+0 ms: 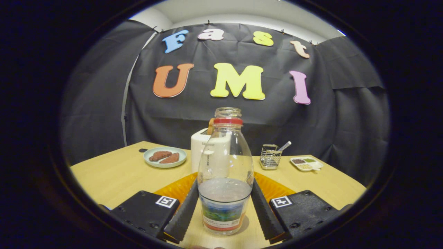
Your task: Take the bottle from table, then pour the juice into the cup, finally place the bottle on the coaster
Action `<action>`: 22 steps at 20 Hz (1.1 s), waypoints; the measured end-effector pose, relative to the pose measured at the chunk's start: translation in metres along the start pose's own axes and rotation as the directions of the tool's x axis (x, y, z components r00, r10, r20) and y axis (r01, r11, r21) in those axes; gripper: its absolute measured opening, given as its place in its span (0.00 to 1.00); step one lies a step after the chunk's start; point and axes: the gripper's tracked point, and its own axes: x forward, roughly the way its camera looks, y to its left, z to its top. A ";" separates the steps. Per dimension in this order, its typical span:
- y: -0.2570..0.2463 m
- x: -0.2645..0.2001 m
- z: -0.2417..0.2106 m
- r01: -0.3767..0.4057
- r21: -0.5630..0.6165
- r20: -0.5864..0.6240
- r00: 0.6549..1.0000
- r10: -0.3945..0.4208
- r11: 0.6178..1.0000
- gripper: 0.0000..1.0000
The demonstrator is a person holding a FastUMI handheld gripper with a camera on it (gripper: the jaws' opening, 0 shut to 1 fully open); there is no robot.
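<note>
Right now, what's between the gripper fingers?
Gripper view: the bottle stands upright between the gripper fingers, both touching its lower body; orange mat behind.

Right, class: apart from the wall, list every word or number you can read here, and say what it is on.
Bottle label, held between the claw's two pressing fingers: print too blurred to read.
Toaster: small dark lettering, too blurred to read.
Square markers on the claw: patterns, no words.
</note>
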 end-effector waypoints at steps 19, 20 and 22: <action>-0.002 -0.031 -0.012 0.000 -0.008 0.047 0.999 0.000 1.000 0.81; -0.001 -0.032 -0.010 -0.009 0.002 0.051 0.999 0.008 1.000 0.81; -0.002 -0.030 -0.008 -0.013 0.019 0.053 0.999 0.012 1.000 0.79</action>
